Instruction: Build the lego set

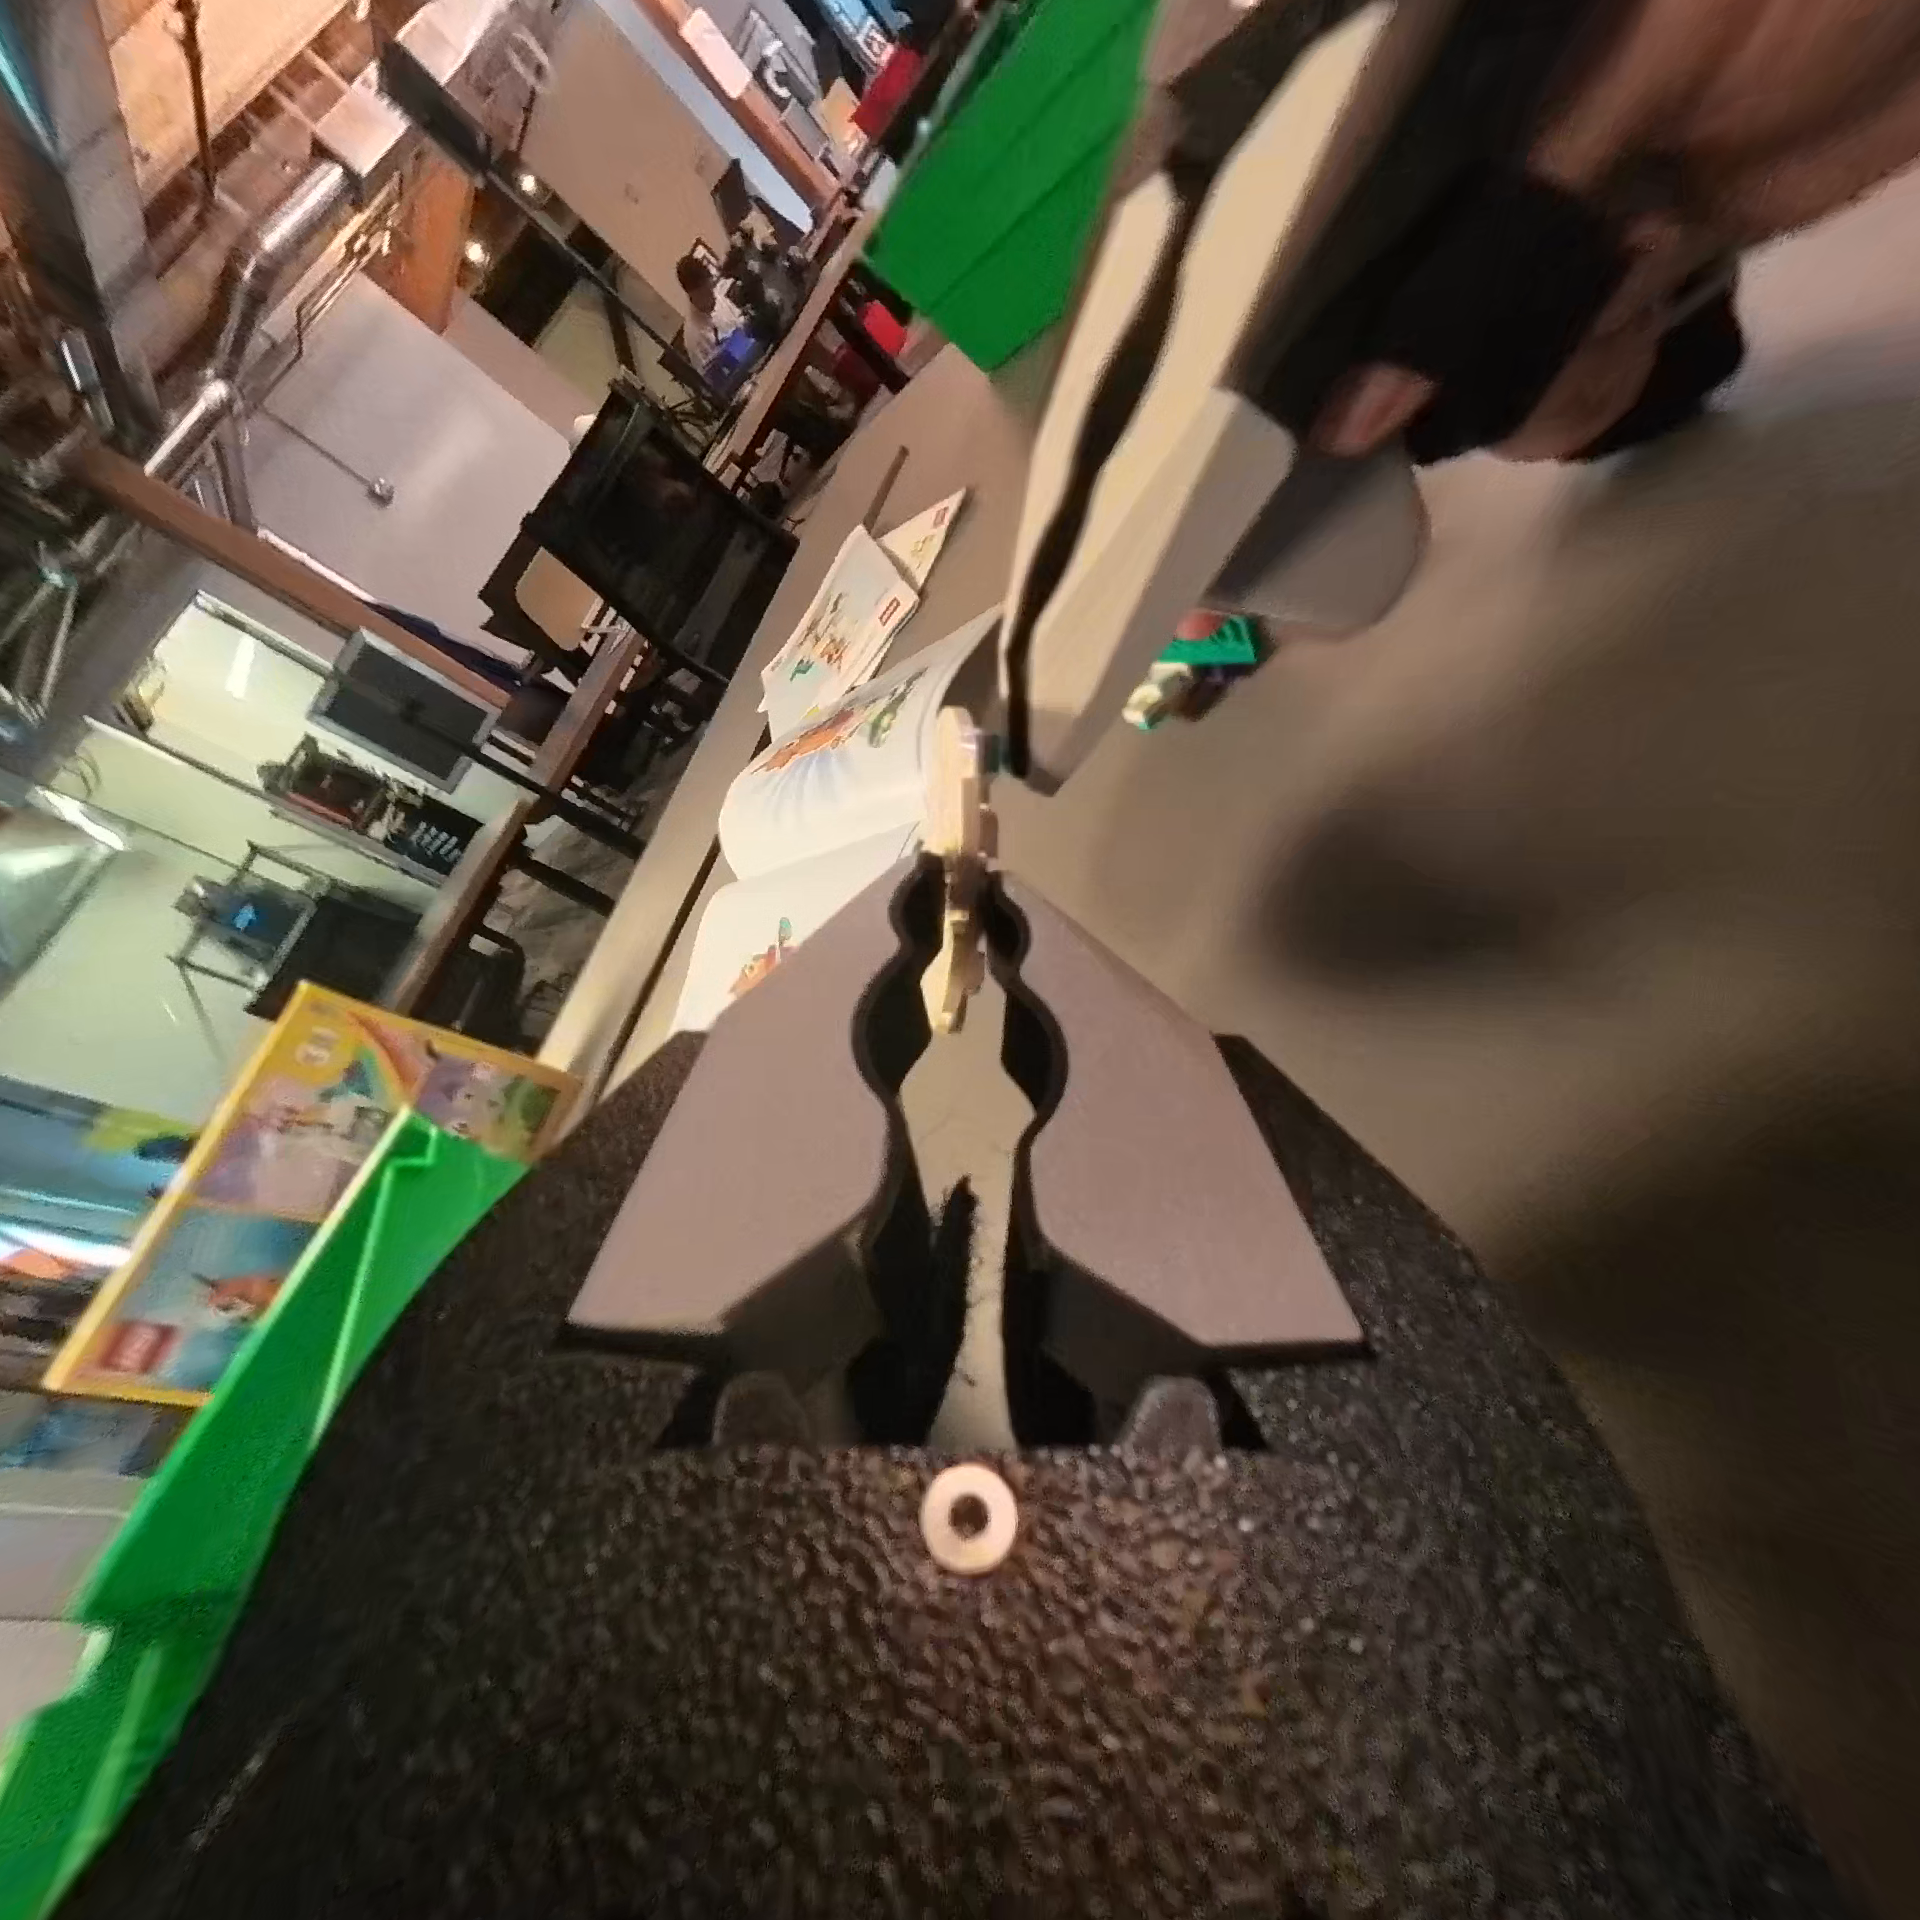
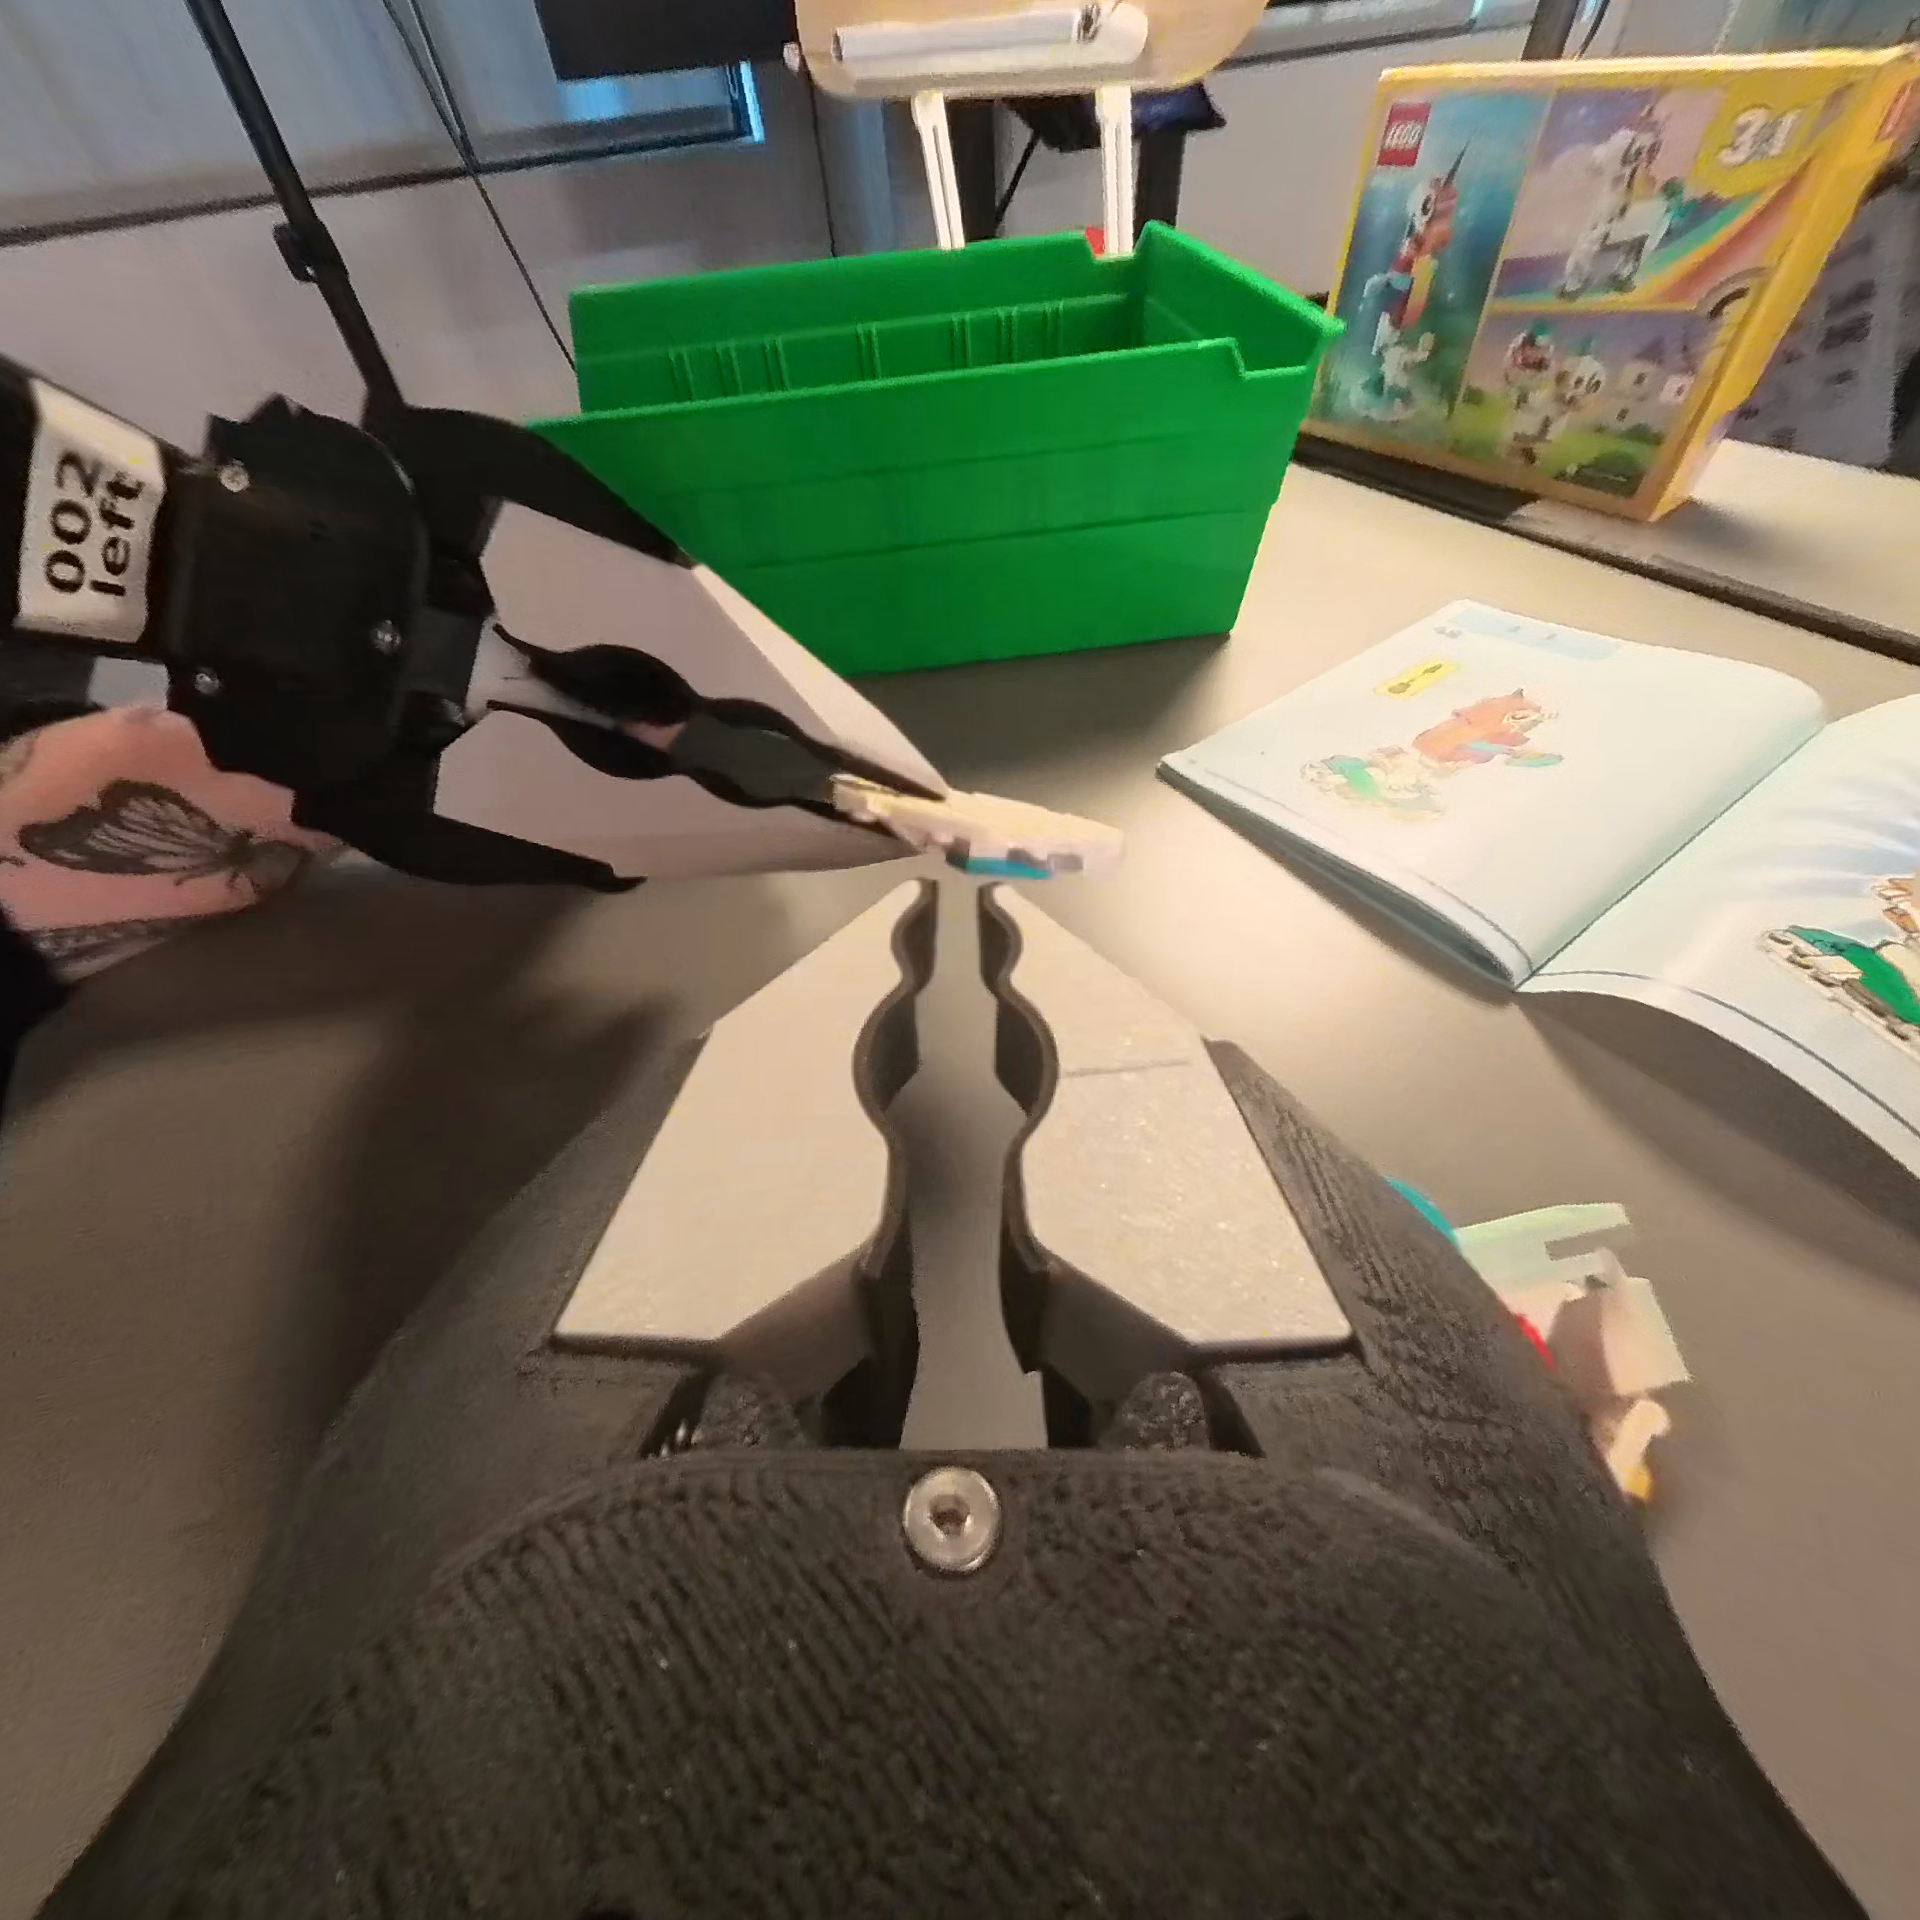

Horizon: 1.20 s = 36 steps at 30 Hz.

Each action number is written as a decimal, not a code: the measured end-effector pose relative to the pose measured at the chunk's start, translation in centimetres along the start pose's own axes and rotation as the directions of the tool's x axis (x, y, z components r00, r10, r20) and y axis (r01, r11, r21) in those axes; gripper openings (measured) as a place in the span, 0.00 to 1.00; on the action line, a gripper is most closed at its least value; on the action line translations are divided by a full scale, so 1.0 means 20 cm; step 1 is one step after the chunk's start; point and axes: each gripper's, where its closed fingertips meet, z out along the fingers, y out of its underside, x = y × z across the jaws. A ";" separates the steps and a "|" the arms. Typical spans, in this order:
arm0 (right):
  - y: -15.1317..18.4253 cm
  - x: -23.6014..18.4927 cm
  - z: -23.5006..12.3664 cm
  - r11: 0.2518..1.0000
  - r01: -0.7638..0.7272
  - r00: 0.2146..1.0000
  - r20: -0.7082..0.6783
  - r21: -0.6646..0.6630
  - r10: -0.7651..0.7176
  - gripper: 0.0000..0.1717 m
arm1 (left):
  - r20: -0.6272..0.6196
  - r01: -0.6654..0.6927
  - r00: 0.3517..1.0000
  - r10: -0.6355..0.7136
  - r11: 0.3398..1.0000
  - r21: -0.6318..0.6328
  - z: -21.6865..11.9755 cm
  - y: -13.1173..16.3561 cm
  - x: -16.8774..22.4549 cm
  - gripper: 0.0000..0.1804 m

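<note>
Bare grey tabletop (image 2: 312, 1039) lies open to the left of the right gripper (image 2: 951, 894). Ahead, the left gripper (image 2: 883, 805), clamped on a flat cream brick assembly (image 2: 997, 826), blocks the way (the tall green plastic bin (image 2: 935, 520) stands behind it). The open paper instruction booklet (image 2: 1507, 790) and a small pale brick model (image 2: 1579, 1320) crowd the right.

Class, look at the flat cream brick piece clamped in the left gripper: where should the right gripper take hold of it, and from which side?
Probably the free end of the cream brick piece, which sticks out beyond the left gripper. It lies nearly flat, so the right gripper, open just below it, would best roll sideways and close on top and bottom faces, approaching from the right, opposite the left fingers.
</note>
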 end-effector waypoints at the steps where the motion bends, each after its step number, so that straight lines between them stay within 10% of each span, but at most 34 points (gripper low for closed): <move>1: -0.01 0.01 -0.01 1.000 0.019 1.000 -0.014 0.013 -0.019 0.07 | 0.002 0.061 0.998 -0.061 0.998 0.014 0.00 0.00 -0.02 0.02; 7: -0.15 0.01 -0.05 0.906 0.410 0.894 -0.244 0.105 -0.377 0.17 | -0.151 0.494 0.867 -0.475 0.857 0.143 -0.04 -0.09 -0.07 0.02; 13: -0.18 -0.01 -0.06 0.754 0.656 0.705 -0.382 0.030 -0.598 0.12 | -0.280 0.653 0.742 -0.609 0.752 0.095 -0.03 -0.08 -0.02 0.02; 21: -0.15 -0.02 -0.04 0.643 0.761 0.570 -0.392 -0.079 -0.722 0.05 | -0.343 0.710 0.675 -0.654 0.702 0.058 -0.02 -0.08 0.01 0.02; 34: -0.15 -0.03 -0.02 0.653 0.748 0.568 -0.393 -0.120 -0.723 0.01 | -0.406 0.823 0.540 -0.737 0.563 0.074 -0.04 -0.11 -0.04 0.14; 36: -0.14 -0.05 0.00 0.648 0.753 0.573 -0.368 -0.118 -0.733 0.00 | -0.418 0.833 0.521 -0.744 0.550 0.059 -0.04 -0.11 -0.03 0.02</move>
